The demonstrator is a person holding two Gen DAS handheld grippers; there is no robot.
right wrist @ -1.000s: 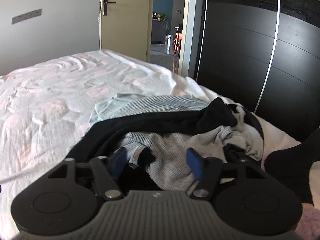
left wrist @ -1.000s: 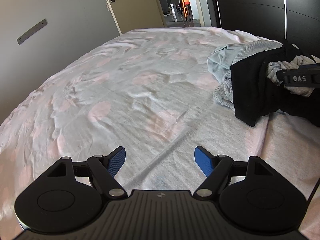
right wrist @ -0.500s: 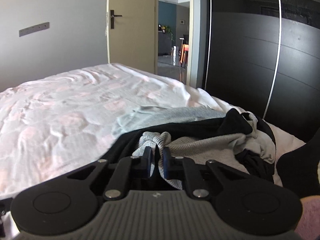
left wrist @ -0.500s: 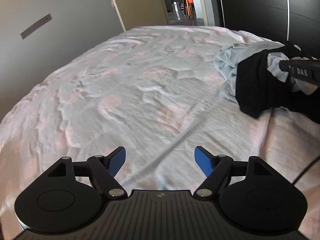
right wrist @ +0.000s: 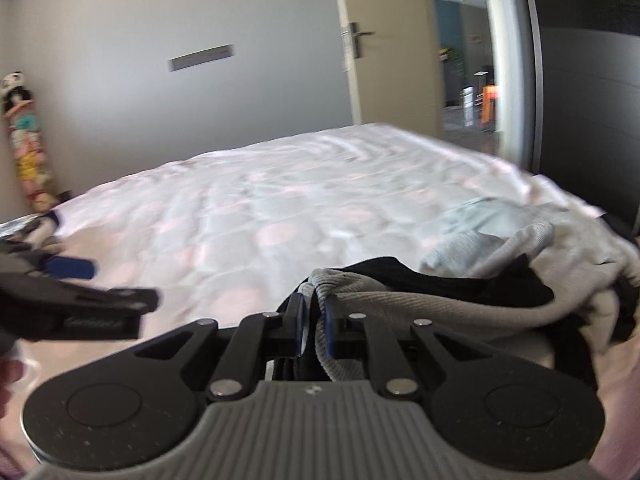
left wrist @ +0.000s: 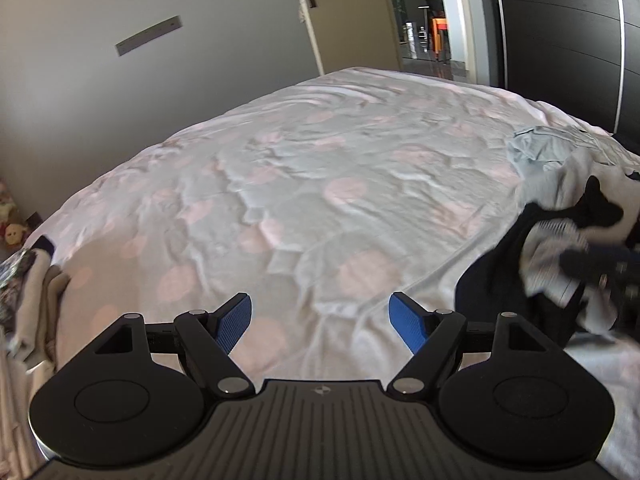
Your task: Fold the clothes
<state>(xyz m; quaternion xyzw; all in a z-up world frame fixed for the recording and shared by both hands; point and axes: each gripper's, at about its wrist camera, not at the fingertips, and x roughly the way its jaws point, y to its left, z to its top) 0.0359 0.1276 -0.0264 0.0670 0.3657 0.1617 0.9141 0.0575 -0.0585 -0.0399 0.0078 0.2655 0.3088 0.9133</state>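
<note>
Partly blurred, right tool [right wrist: 314, 326] pinches grey garment [right wrist: 420, 300].

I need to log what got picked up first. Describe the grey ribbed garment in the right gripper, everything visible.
The grey ribbed garment looks like a soft knit with fine ribbing, light grey. A bunched fold of it is pinched between the closed jaws of the right gripper, with a corded edge hanging below. From there it stretches right, toward the clothes pile at the bed's right edge, tangled with a black garment that drapes over it. Its full shape cannot be told. The left wrist view shows it blurred.
</note>
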